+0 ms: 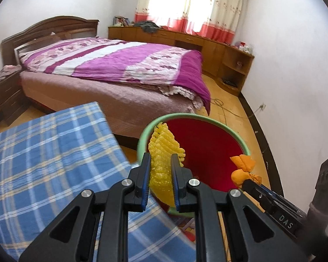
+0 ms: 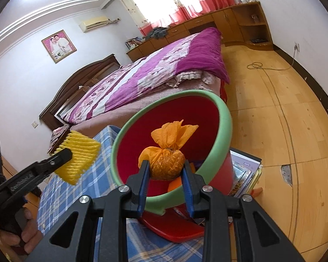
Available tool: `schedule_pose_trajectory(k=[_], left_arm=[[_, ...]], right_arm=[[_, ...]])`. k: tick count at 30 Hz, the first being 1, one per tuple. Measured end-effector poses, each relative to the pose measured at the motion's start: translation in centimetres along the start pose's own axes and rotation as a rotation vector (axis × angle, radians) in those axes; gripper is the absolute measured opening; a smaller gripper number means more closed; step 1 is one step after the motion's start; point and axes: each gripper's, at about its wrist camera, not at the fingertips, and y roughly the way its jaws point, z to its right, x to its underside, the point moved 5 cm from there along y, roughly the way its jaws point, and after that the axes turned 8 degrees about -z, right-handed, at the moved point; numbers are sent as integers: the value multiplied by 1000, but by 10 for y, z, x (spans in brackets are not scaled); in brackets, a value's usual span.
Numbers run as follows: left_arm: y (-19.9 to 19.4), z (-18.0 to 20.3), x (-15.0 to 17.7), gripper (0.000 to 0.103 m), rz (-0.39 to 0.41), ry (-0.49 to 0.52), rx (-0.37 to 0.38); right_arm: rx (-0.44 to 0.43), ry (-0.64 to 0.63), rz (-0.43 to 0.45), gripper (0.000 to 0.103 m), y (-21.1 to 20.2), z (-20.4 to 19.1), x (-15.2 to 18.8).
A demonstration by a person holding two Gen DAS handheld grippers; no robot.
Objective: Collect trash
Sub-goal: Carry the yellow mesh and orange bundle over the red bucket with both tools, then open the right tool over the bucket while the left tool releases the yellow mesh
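Holding two pieces of trash over our red bin (image 1: 207, 150) with its green rim, left gripper (image 1: 160, 170) pinching a yellow foam net (image 1: 161, 152) between its jaws, right gripper (image 2: 165, 170) pinching a tied orange bundle (image 2: 167, 163), bin mouth just beyond both sets of fingertips, blue checked cloth (image 1: 43, 152) below left.

A wide bed (image 1: 111, 65) with a purple flowered quilt (image 2: 155, 69) and dark wooden headboard (image 1: 48, 28) fills the room. Low wooden cabinets (image 1: 185, 39) run under the bright window, hung with red-hemmed curtains (image 1: 192, 6). White walls carry a framed photo (image 2: 59, 45) and air conditioner (image 2: 95, 23). A cable (image 2: 271, 67) trails across the pale wooden floor (image 2: 273, 113).
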Motion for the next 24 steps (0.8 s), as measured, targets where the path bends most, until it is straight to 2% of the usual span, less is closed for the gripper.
schedule_pose_trajectory(k=[5, 12, 16, 18, 20, 24], left_arm=[[34, 6, -1, 17, -42, 10, 2], [61, 5, 4, 18, -80, 26, -28], [70, 2, 7, 24, -111, 14, -12], [71, 2, 8, 35, -118, 4, -5], [70, 1, 8, 36, -113, 2, -2], [64, -1, 9, 38, -118, -2, -14]], right_arm=[[20, -4, -9, 32, 11, 8, -5], [48, -15, -21, 34, 27, 15, -12], [38, -14, -26, 37, 32, 16, -14], [35, -15, -29, 38, 34, 15, -14], [30, -17, -29, 41, 34, 14, -13], [8, -24, -34, 54, 33, 9, -12]])
